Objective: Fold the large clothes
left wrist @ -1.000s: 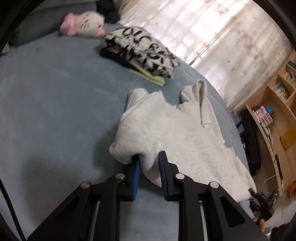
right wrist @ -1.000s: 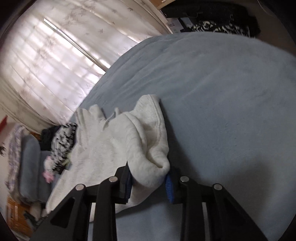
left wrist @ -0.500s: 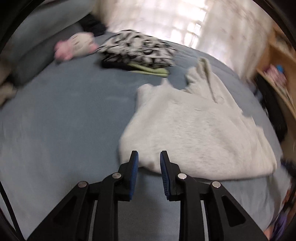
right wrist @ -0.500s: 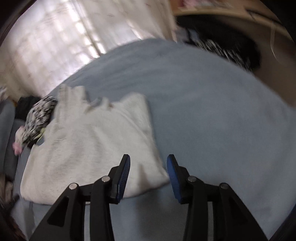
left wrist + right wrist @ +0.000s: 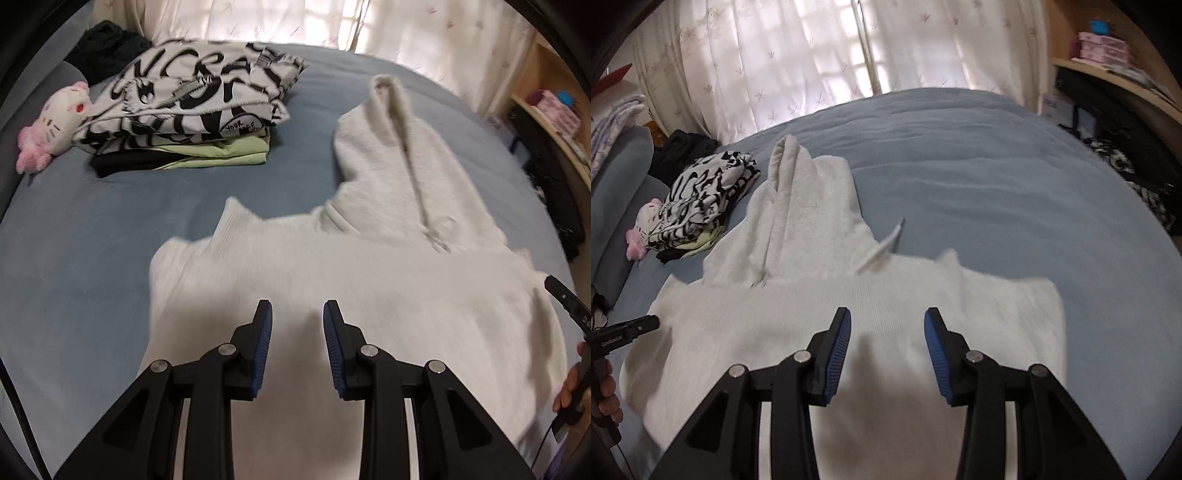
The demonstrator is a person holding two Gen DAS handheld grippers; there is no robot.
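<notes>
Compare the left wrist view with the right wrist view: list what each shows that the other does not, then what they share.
Only the left wrist view: the left gripper close up, jaws open above the fabric, and the printed lettering on the folded stack.

Only the right wrist view: the right gripper close up, jaws open, the hoodie's far sleeve corner, a loose drawstring and the wide bare blanket.

Both: the white hoodie spread flat with its hood away, the pink plush toy, the curtain and the shelf.

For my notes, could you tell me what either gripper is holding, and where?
Nothing: the left gripper and right gripper are open above the white hoodie.
</notes>
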